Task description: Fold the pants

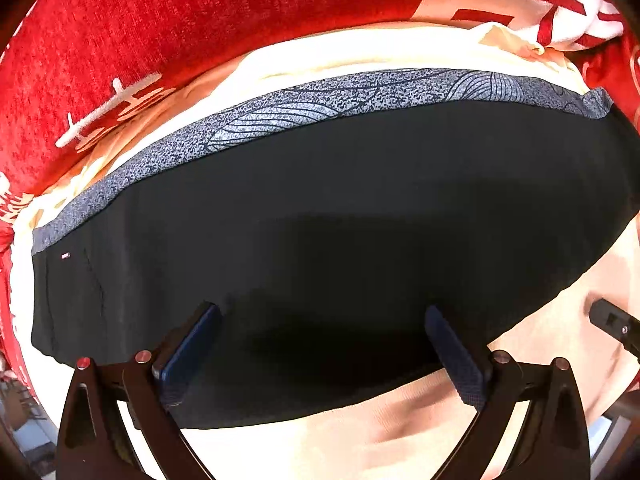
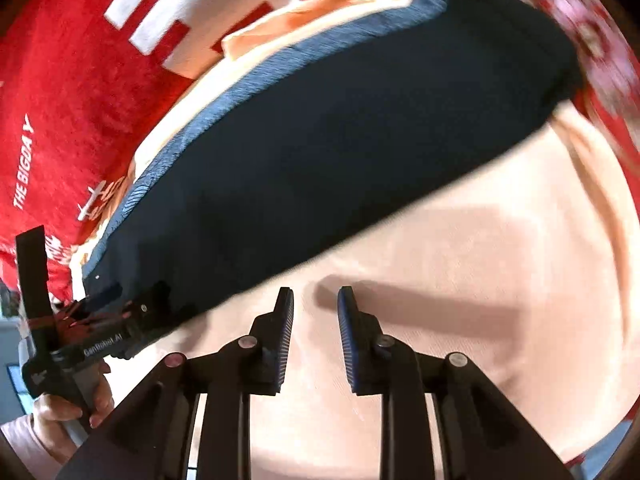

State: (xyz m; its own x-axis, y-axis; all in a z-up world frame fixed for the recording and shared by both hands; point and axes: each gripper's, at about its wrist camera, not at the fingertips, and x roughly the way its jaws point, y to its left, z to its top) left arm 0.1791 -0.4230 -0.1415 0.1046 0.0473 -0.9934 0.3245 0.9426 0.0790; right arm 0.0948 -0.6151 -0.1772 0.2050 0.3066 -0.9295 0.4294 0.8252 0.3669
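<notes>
Pants look folded down to a compact block, and both grippers are clear of them.

Your pants (image 1: 320, 220) lie flat on the cream cloth (image 2: 460, 260) over the red blanket (image 1: 160, 20), patterned waistband (image 1: 280, 112) along the far edge. Your left gripper (image 1: 322, 320) hangs above them, jaws wide and empty. Your right gripper (image 2: 315, 300) sits just off the near edge over bare cloth, narrowly parted, holding nothing. To my eye, only a last fold or a tidy-up remains.

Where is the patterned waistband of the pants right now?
In the left wrist view the waistband runs along the far edge of the dark pants, beside the cream cloth, with the red blanket beyond it.
</notes>
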